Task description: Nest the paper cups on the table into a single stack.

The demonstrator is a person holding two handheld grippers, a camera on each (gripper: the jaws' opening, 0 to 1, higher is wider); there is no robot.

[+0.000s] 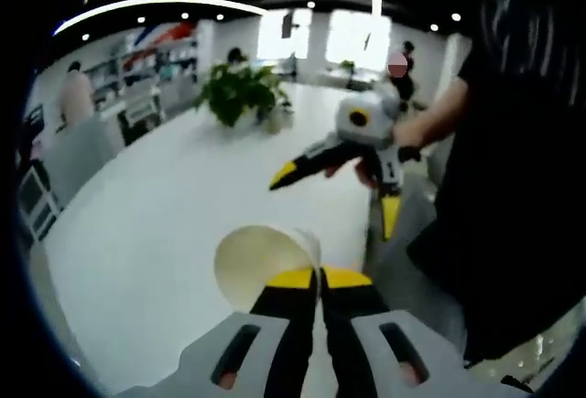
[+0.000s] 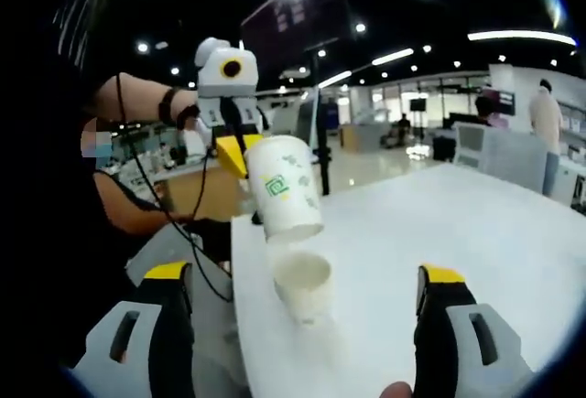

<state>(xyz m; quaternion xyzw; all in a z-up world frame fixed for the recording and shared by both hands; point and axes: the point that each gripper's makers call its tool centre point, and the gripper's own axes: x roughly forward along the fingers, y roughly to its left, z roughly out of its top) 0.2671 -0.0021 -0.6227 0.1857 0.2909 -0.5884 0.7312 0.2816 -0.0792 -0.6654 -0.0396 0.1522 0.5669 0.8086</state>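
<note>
White table (image 2: 476,224); cup (image 2: 286,199) in left jaws.

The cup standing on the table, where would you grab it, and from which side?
Take the standing cup by its side wall just below the rim, coming in level from the front. It stands upright, mouth up, wider at the top, so a squeeze there shouldn't slip. The right tool is open around it. The left tool holds another cup tilted just above.
</note>
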